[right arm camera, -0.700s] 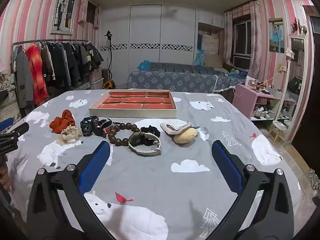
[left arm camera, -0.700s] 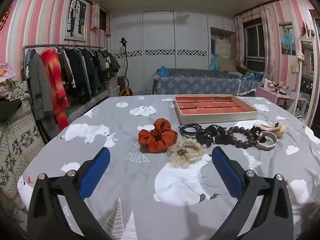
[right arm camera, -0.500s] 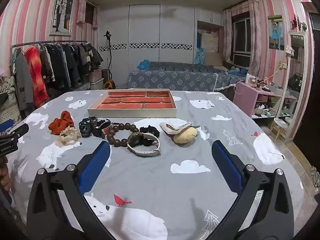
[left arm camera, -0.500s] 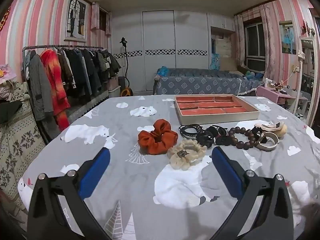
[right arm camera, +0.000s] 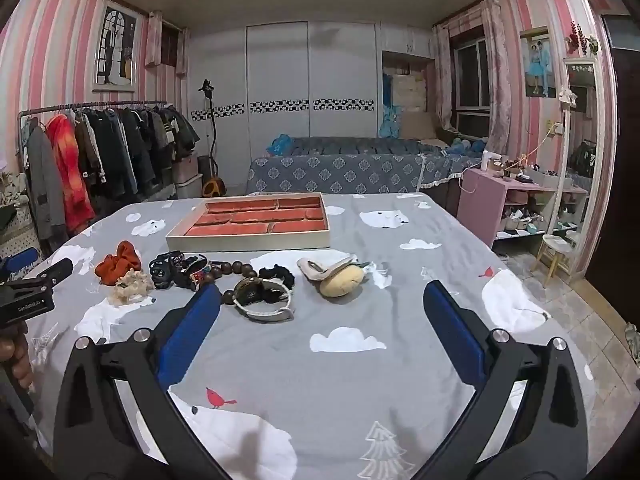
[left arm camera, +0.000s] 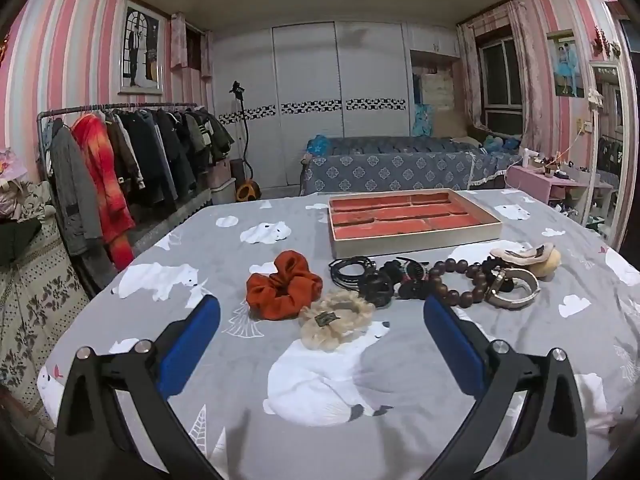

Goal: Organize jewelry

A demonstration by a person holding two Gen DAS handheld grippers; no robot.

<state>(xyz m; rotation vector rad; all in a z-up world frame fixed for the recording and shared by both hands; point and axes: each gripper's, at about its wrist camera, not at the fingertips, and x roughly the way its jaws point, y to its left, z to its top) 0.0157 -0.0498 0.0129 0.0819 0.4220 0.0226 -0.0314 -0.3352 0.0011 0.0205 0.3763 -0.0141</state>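
Observation:
A beige tray with orange compartments (left arm camera: 412, 236) (right arm camera: 248, 243) lies at the far side of the table. In front of it lie an orange scrunchie (left arm camera: 282, 290) (right arm camera: 118, 266), a beige fluffy scrunchie (left arm camera: 334, 320) (right arm camera: 130, 286), black hair ties (left arm camera: 350, 270), a black clip (left arm camera: 378, 284), a brown bead bracelet (left arm camera: 456, 284) (right arm camera: 232, 274), a white bangle (left arm camera: 514, 290) (right arm camera: 266, 304) and a yellow-beige hair clip (left arm camera: 528, 258) (right arm camera: 340, 276). My left gripper (left arm camera: 320, 344) is open and empty, just short of the beige scrunchie. My right gripper (right arm camera: 320, 332) is open and empty, near the bangle.
The table wears a grey cloth with polar bears (left arm camera: 320, 384). A clothes rack (left arm camera: 120, 168) stands on the left, a bed (left arm camera: 400, 168) behind, a pink shelf (right arm camera: 500, 200) on the right. The left gripper (right arm camera: 28, 292) shows at the right view's left edge.
Both views have shifted only slightly; the grippers stay open and nothing on the table has moved.

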